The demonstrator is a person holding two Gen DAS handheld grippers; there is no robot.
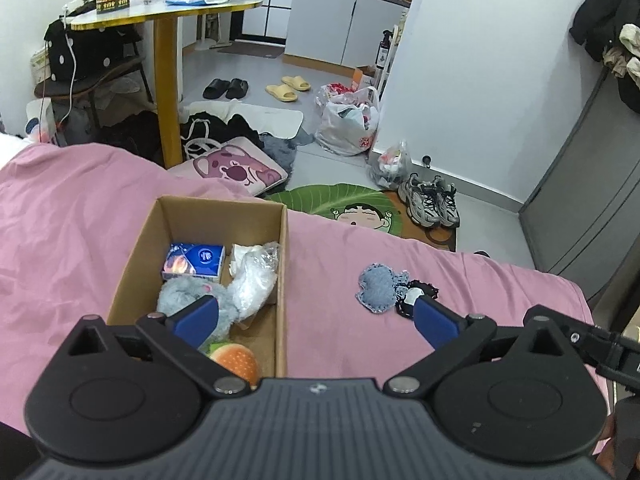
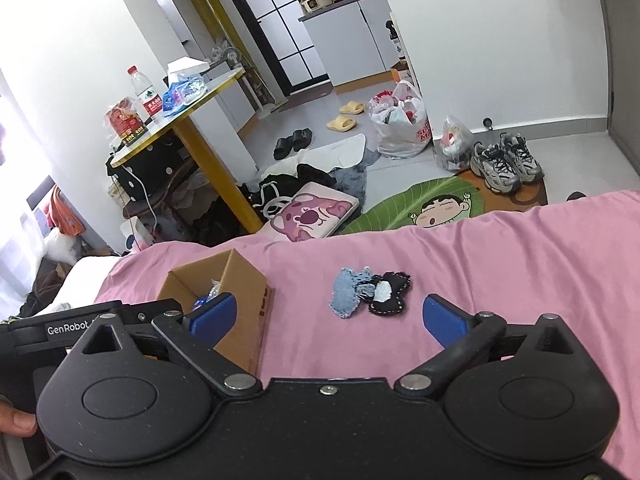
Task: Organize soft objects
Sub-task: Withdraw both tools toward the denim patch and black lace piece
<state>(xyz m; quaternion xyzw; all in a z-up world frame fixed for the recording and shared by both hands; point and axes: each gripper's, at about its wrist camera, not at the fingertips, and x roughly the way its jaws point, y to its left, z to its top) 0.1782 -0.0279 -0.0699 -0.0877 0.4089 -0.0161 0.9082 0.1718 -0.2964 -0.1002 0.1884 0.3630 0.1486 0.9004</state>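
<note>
A: Where do the soft things lie?

B: An open cardboard box (image 1: 276, 280) sits on the pink bedsheet (image 1: 72, 232). Inside it, seen from the left wrist, are a blue tissue pack (image 1: 194, 262), a crumpled clear plastic bag (image 1: 256, 276), a grey plush toy (image 1: 180, 294) and a burger-shaped plush (image 1: 236, 362).

A: Anything outside the box?

B: Yes. A blue denim patch toy (image 1: 378, 288) and a black patch toy with white stitching (image 1: 418, 294) lie flat on the sheet to the right of the box, touching each other, well apart from the box wall. In the right wrist view they show as the same pair (image 2: 348, 290) (image 2: 390, 294), blue one nearer the box (image 2: 240, 280).

A: The left gripper?

B: The left gripper (image 1: 316, 316) has its blue fingers (image 1: 196, 320) spread wide with nothing between them; one finger is over the box, the other near the black toy.

A: And the right one?

B: The right gripper (image 2: 332, 316) also has its fingers (image 2: 444, 318) spread wide and empty, the two patch toys lying on the sheet ahead of the gap. A fingertip of the person's hand (image 2: 16, 424) shows at the lower left edge.
</note>
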